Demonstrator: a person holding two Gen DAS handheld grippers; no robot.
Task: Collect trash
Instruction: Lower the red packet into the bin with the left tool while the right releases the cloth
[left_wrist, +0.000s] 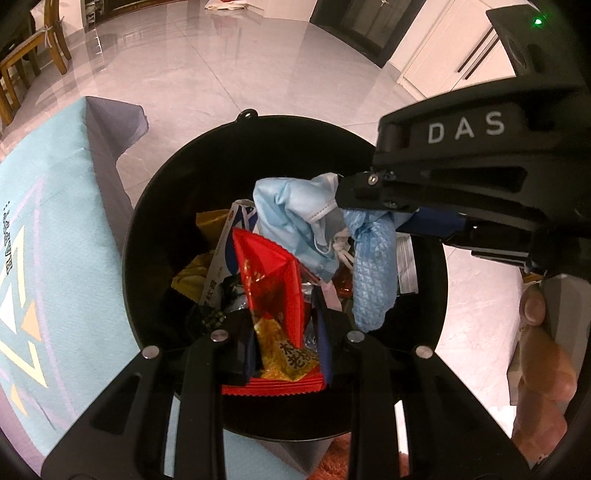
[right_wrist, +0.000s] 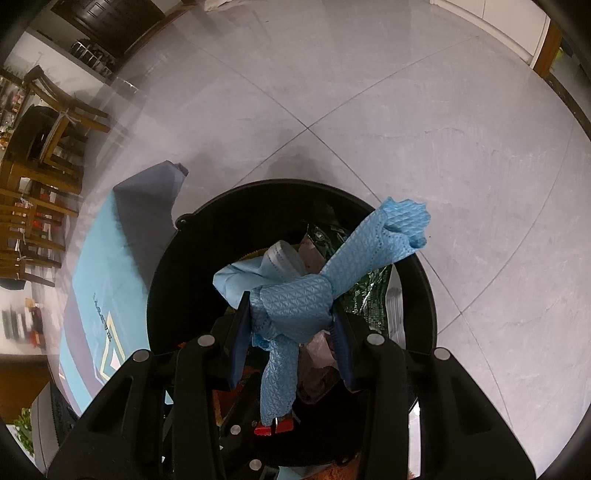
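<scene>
home dining area, glossy tiled floor, wooden chairs, white cabinets

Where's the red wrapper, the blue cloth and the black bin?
red wrapper (left_wrist: 271, 280), left wrist view, on its shiny upper panel.
blue cloth (right_wrist: 295, 302), right wrist view, on the bunched middle.
black bin (left_wrist: 147, 229), left wrist view, on its inner left wall.

A black bin holds a red wrapper and a diamond-textured blue cloth.

Glossy crinkled red foil wrapper; soft embossed blue cloth; smooth black plastic bin; polished tile floor.
</scene>
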